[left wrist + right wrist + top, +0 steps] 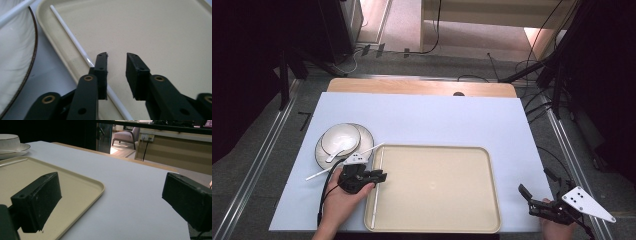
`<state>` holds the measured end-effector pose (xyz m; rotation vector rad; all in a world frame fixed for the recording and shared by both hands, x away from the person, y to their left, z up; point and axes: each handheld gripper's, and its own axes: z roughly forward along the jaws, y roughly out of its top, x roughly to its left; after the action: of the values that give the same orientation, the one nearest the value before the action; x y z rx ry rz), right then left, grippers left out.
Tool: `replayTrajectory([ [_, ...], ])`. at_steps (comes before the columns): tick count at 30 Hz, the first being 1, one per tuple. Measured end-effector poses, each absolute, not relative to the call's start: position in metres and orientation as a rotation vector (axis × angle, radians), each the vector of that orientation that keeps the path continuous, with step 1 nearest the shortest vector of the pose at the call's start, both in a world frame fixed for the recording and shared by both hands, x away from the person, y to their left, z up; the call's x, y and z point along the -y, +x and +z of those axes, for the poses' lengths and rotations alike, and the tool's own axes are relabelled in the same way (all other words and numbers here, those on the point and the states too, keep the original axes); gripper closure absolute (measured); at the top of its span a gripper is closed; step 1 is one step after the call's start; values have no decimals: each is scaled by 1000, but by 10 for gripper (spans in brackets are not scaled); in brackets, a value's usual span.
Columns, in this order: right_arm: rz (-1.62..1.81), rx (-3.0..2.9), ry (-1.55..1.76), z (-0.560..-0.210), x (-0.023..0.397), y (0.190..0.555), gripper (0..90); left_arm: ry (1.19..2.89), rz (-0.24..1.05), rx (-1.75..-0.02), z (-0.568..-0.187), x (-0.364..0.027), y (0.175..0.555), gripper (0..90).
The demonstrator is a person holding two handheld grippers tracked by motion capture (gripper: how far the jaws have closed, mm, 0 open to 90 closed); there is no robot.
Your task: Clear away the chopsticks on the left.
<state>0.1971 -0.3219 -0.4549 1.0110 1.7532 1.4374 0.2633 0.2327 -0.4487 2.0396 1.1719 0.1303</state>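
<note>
A beige tray [437,185] lies at the front middle of the white table cover. One white chopstick [378,185] rests inside the tray along its left rim. My left gripper [382,176] hovers over that rim, open. In the left gripper view the chopstick [72,37] runs beneath the left jaw, and the gap of my left gripper [116,56] holds nothing. A second white chopstick [319,173] lies slanted across the table and plate edge. My right gripper [537,184] stands wide open at the front right corner, off the tray [75,185].
A white bowl [341,138] with a white spoon [339,148] in it sits on a dark-rimmed plate [364,136], just beyond the tray's left corner. The table's front edge runs close behind both hands. Cables and stands surround the table.
</note>
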Motion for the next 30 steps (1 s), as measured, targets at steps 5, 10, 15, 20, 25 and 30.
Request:
replayTrajectory([
  [5, 1436, -1753, 1009, -455, 322, 197, 25, 2075, 142, -1127, -439, -239, 260, 644],
  [10, 1437, -1754, 1009, -455, 322, 197, 25, 2103, 158, -1113, -431, -251, 258, 620],
  [15, 1436, -1753, 1007, -455, 322, 198, 25, 2139, 203, -1077, -423, -266, 254, 573],
  [20, 1439, -1752, 1009, -455, 322, 198, 24, 2139, 240, -1061, -416, -285, 250, 505],
  [25, 1438, -1753, 1008, -455, 322, 198, 25, 2173, 275, -1056, -410, -299, 246, 368],
  [30, 1438, -1754, 1010, -455, 322, 198, 24, 2183, 321, -1070, -406, -312, 242, 335],
])
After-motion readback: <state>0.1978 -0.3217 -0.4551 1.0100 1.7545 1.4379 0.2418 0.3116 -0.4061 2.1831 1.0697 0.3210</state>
